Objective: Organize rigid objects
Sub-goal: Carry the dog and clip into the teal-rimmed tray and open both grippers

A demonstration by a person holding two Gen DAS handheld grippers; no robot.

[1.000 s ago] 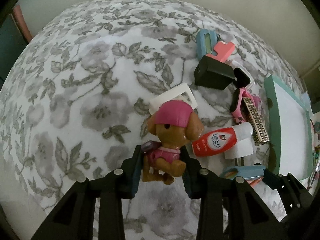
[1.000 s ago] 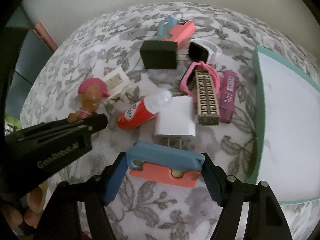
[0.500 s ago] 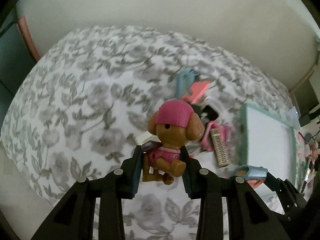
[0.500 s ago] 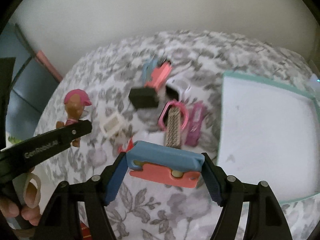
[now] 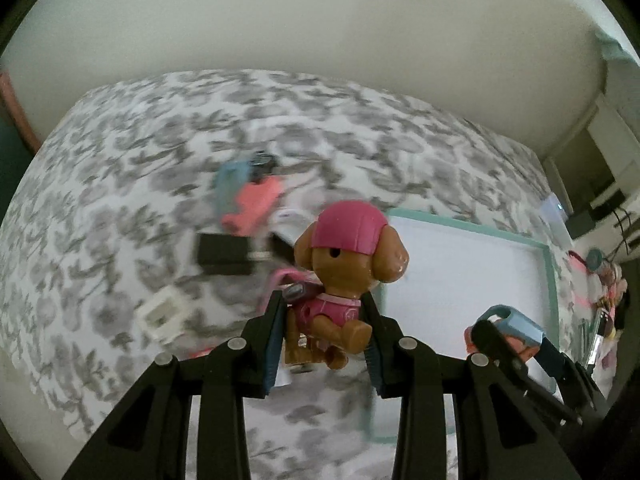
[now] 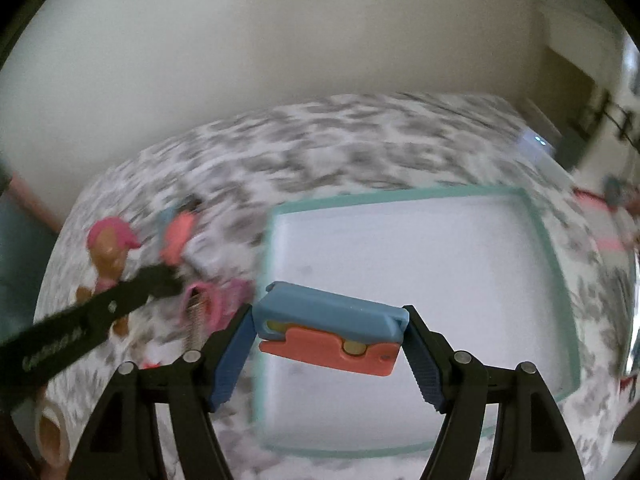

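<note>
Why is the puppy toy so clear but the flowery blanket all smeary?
Left wrist view: the puppy toy is sharp in the left gripper, while the floral cover is motion-blurred. Right wrist view: the blue and orange clip in the right gripper is crisp, the tray smeared. Both views bulge, fisheye.

Lighting: soft, dim, even. Background motion-blurred, heaviest at 9 o'clock; claws sharp. Fisheye bending, dark vignette at edges.

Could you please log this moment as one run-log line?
left gripper: shut on dog figure | right gripper: shut on blue-and-coral clip | both held above teal-rimmed tray | tray empty
</note>
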